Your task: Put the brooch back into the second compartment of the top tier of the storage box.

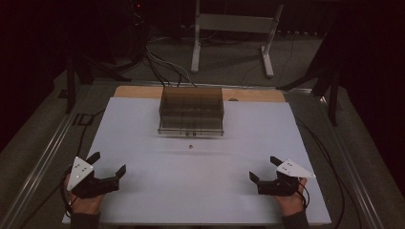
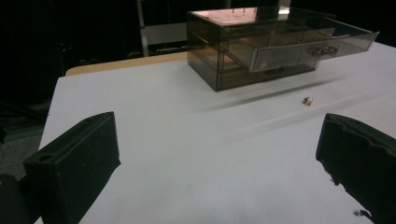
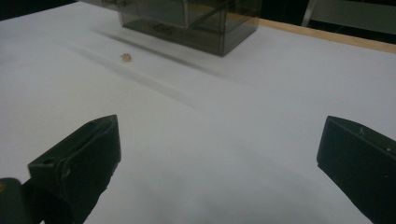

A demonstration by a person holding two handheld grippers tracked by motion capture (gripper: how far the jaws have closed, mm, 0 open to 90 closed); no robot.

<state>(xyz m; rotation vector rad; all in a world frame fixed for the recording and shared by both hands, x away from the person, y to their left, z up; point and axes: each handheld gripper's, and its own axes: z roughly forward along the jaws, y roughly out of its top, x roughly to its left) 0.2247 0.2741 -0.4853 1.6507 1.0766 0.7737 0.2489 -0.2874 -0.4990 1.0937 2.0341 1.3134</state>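
The small object (image 1: 191, 147) lay on the white table (image 1: 143, 124) just before the smoky drawer box (image 1: 191, 112), whose drawer (image 2: 299, 46) stood pulled out, while the left gripper (image 1: 109, 164) and right gripper (image 1: 263, 168) rested wide-jawed and empty near the front edge, so a low, centred approach seemed wise.

Dim, grainy pictures: the pale table (image 1: 205, 191) catches soft light, surroundings fall dark, far edges slightly blurred.

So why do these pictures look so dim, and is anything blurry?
High view: the room is dark, and only the white tabletop catches light. Left gripper view: the smoky see-through plastic drawer box is fairly sharp and throws a long soft shadow. Right gripper view: the small tan object looks soft and grainy.
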